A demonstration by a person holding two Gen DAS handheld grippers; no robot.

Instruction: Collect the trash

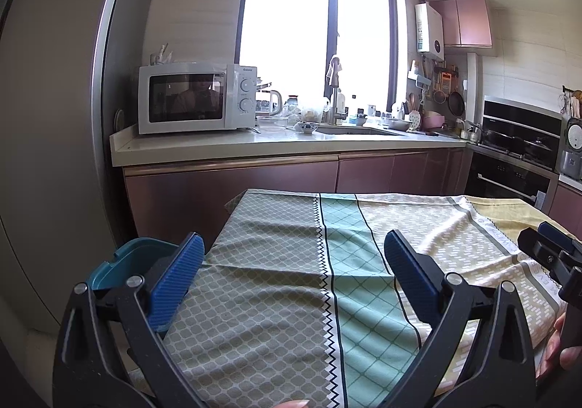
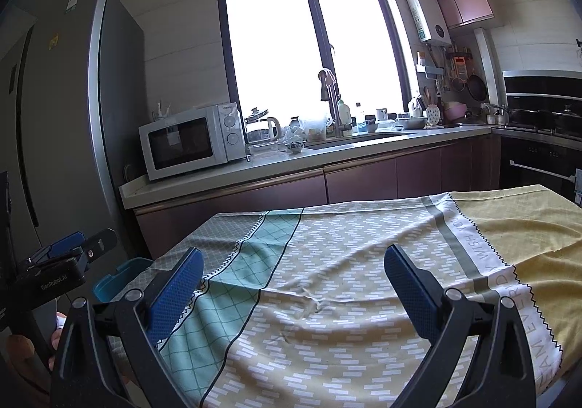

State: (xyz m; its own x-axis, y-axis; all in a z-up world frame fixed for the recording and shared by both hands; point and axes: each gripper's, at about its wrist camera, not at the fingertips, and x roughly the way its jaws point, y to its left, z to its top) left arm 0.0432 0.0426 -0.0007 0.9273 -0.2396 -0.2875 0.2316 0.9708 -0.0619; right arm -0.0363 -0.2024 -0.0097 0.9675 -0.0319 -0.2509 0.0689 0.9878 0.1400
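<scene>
My left gripper (image 1: 293,248) is open above the near part of a table covered with a patterned cloth (image 1: 276,284), with nothing between its blue pads. My right gripper (image 2: 293,262) is open too, over the cloth (image 2: 327,298) further right, and holds nothing. A teal bin (image 1: 123,262) stands by the table's left edge, partly hidden behind my left finger; the right wrist view shows the bin (image 2: 116,277) low at the left. The right gripper's tip (image 1: 553,248) shows at the right edge of the left wrist view. No loose trash shows on the cloth.
A counter (image 1: 254,146) with a microwave (image 1: 196,98), sink and dishes runs along the window wall. A tall fridge (image 2: 72,117) stands left. An oven and stove (image 1: 516,153) sit at the right. A hand (image 1: 560,346) holds the right gripper's handle.
</scene>
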